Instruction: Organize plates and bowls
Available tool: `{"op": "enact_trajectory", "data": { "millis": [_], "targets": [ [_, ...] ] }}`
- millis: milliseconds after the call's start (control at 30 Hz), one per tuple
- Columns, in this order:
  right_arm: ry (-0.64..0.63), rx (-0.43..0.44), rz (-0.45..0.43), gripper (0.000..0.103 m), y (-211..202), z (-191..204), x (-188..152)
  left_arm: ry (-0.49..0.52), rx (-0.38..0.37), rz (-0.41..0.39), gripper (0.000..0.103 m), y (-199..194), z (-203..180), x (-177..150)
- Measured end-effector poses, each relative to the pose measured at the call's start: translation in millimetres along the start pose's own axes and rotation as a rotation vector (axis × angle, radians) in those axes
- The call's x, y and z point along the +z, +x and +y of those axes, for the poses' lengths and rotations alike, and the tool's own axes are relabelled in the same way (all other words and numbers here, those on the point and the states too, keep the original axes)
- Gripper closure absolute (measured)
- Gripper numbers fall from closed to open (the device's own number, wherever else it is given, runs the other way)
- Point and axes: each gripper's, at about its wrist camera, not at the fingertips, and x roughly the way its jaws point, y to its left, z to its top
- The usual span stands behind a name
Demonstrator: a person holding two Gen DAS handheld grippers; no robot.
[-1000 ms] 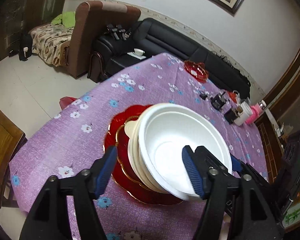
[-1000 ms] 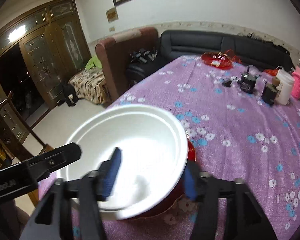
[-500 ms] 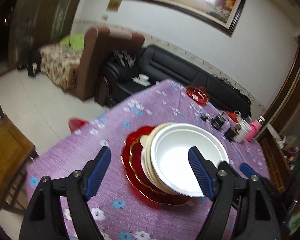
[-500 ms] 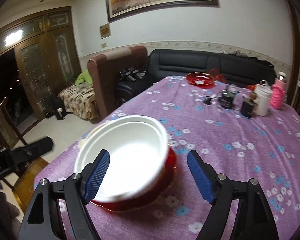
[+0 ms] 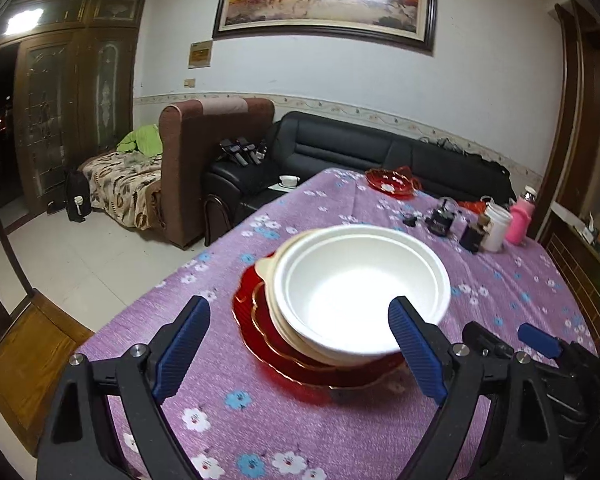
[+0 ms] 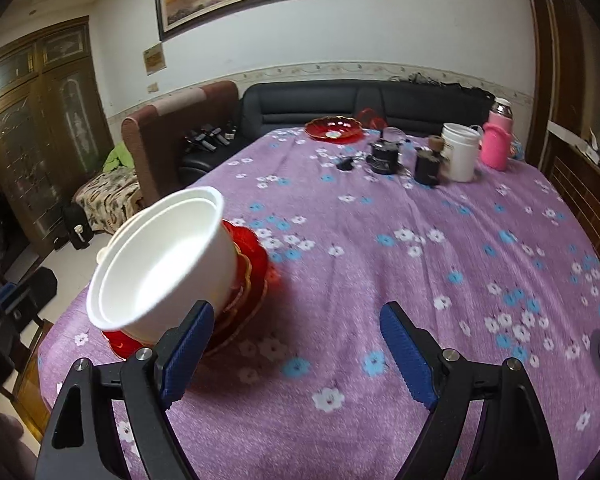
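A white bowl point(image 5: 360, 292) sits nested in a cream bowl point(image 5: 269, 269) on stacked red plates point(image 5: 260, 332) near the table's front left corner. The same stack shows in the right wrist view, white bowl point(image 6: 164, 268) on the red plates point(image 6: 252, 260). My left gripper point(image 5: 300, 344) is open and empty, just short of the stack. My right gripper point(image 6: 296, 348) is open and empty, to the right of the stack; it also shows in the left wrist view point(image 5: 536, 340).
The purple flowered tablecloth point(image 6: 420, 260) covers the table. At the far end stand a red dish point(image 6: 332, 128), dark small jars point(image 6: 384, 156), a white tub point(image 6: 460, 152) and a pink bottle point(image 6: 496, 144). A wooden chair point(image 5: 24, 344) stands at the left.
My right gripper opened off the white bowl, left it on the stack, and drew back to the right. My left gripper pulled back and up, still open.
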Motion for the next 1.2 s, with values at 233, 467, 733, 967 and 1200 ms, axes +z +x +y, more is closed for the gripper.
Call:
{"op": "enact_trajectory", "data": {
  "millis": [233,467,733,967,1200],
  "targets": [
    [-0.017,-0.044,-0.024,0.014,-14,-1,-10,0.025,-0.009,0.024,0.013,0,-12,-9],
    [-0.04,-0.063,-0.045,0.013,-23,0,-17,0.055,-0.016,0.029,0.013,-4,-24,-16],
    [-0.063,-0.088,-0.057,0.013,-28,-1,-23,0.079,-0.015,0.028,0.013,-7,-35,-21],
    [-0.071,-0.088,-0.051,0.013,-26,0,-27,0.094,0.0,-0.002,0.013,-12,-37,-21],
    [-0.075,-0.087,-0.039,0.013,-21,2,-29,0.082,0.027,-0.038,0.013,-15,-33,-21]
  ]
}}
